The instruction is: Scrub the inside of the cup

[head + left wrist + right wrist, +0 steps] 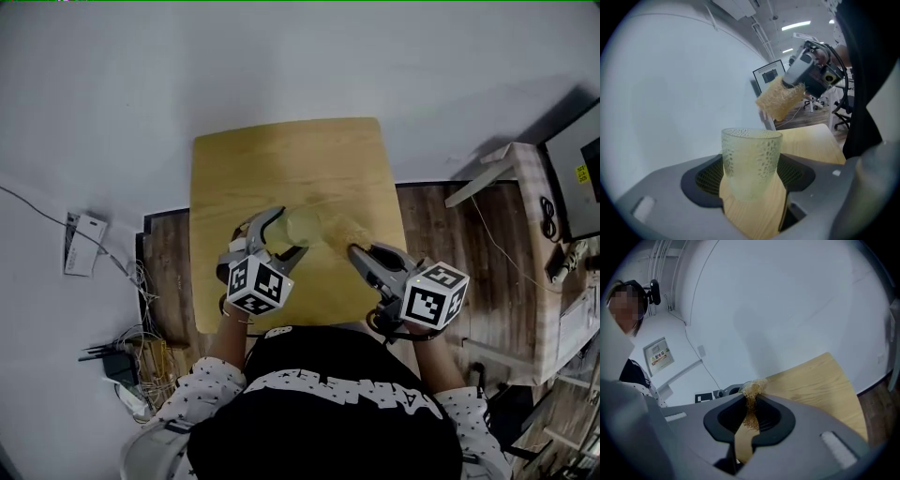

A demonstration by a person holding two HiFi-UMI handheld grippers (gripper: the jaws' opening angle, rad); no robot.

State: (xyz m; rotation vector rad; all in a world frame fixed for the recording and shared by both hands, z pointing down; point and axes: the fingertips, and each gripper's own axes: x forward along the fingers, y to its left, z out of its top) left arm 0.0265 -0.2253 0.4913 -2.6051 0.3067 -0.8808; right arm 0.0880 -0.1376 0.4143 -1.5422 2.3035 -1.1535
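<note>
A translucent pale-green cup [303, 227] with a pitted wall is held over the wooden table [281, 155]. My left gripper [284, 236] is shut on it. In the left gripper view the cup [751, 161] stands upright between the two dark pads [708, 180], mouth up. My right gripper [362, 256] is shut on a tan, fibrous scrubbing sponge [344, 230], which hovers just right of the cup, outside it. The right gripper view shows the sponge [751, 401] pinched thin between the jaws. From the left gripper view the sponge [780, 99] hangs above and beyond the cup's rim.
A wall socket box [84, 242] and tangled cables [141, 361] lie on the floor at the left. A light wooden rack [525, 187] and a monitor [579, 173] stand at the right. The person's black-shirted torso [328, 403] fills the bottom edge.
</note>
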